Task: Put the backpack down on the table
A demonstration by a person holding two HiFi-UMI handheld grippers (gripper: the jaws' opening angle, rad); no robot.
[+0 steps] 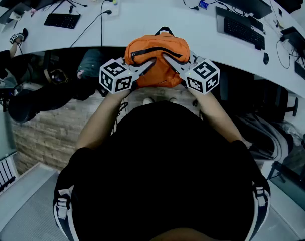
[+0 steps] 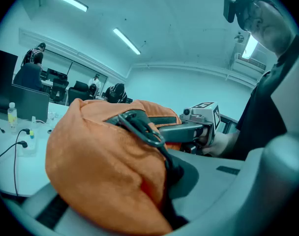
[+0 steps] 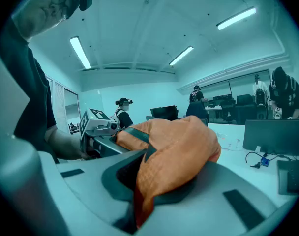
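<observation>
**You hold the backpack (image 1: 157, 54) pinched from both sides at the table's (image 1: 142, 21) near edge.**

Your left gripper (image 1: 145, 68) and right gripper (image 1: 169, 63) are each clamped tight on a fold of the orange cloth, one on either side. That keeps the soft bag level between them instead of sagging to one side. Its top is over the white surface, while its lower part seems to hang off the edge above the floor; whether it touches the tabletop cannot be told. By my judgement it needs to go further in and rest fully before you let go. The cable (image 1: 101, 23) lies well beyond, so it should not be in the way.
</observation>
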